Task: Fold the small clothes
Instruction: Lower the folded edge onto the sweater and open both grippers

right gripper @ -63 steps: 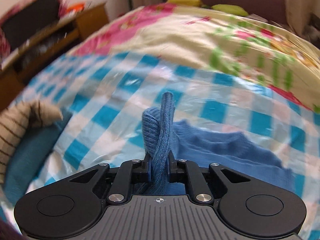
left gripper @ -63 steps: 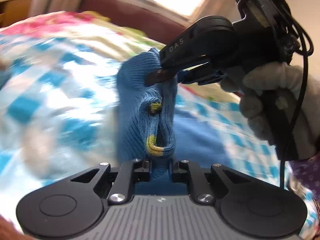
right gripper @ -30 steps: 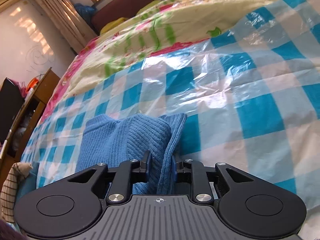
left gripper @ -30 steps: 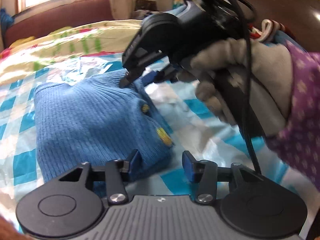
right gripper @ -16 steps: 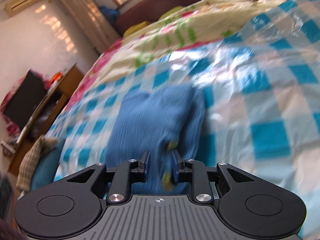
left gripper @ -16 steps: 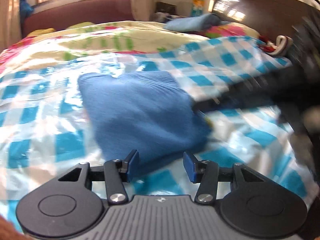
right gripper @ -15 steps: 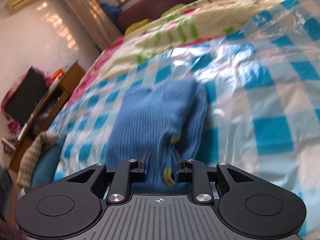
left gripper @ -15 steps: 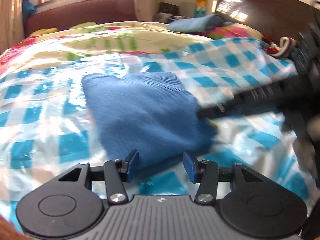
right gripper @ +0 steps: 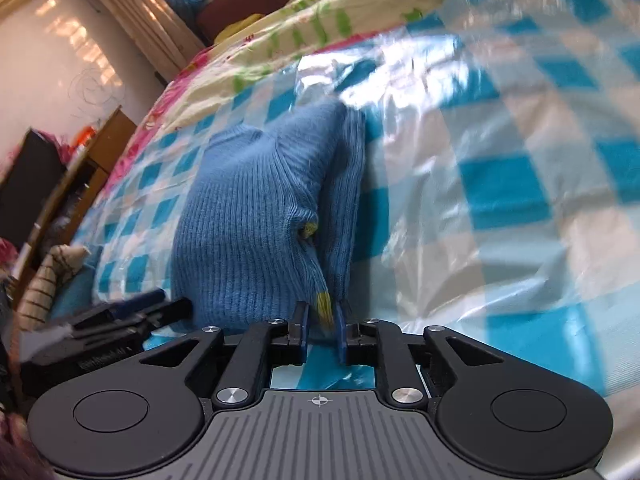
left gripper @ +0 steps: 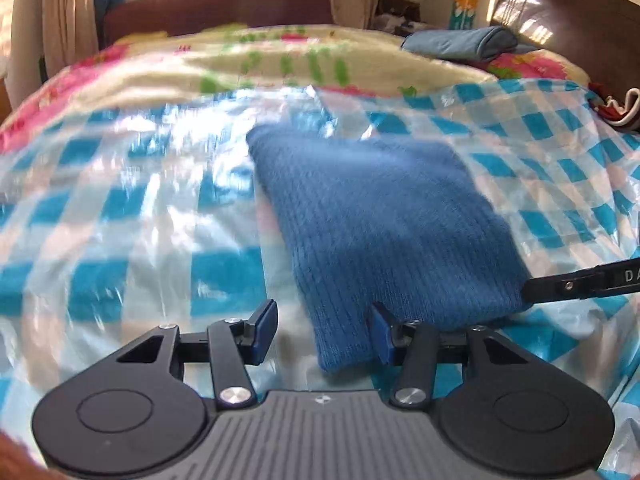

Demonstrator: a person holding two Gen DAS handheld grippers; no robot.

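Garment: the blue knit sweater [left gripper: 384,216] lies folded into a compact block on the checkered plastic sheet [left gripper: 120,216] over the bed; 2.1 s ago I had it hanging in the air, pinched from both sides.

Left gripper: my left gripper [left gripper: 324,332] now stands with its jaws wide apart and grips nothing. The near corner of the sweater lies between the pads, against the right one. It was clamped on the fabric 2.1 s ago and had already let go by 1.0 s ago.

Right gripper: my right gripper [right gripper: 322,330] has its jaws nearly together, with a yellow-tipped edge of the knit [right gripper: 324,304] in the narrow gap. I cannot tell if it is pinching or has just let go; a thin gap shows beside the fabric.

Change in view: my left camera has swung so the bundle sits more to the right than 0.5 s ago.

Meaning for the task: I judge this fold as laid down, with only the right side's release to finish.

Risk: pulling the right gripper back while the edge is caught could drag the top layer open.

Other things: a striped cloth [right gripper: 48,280] lies off to the left, well apart.
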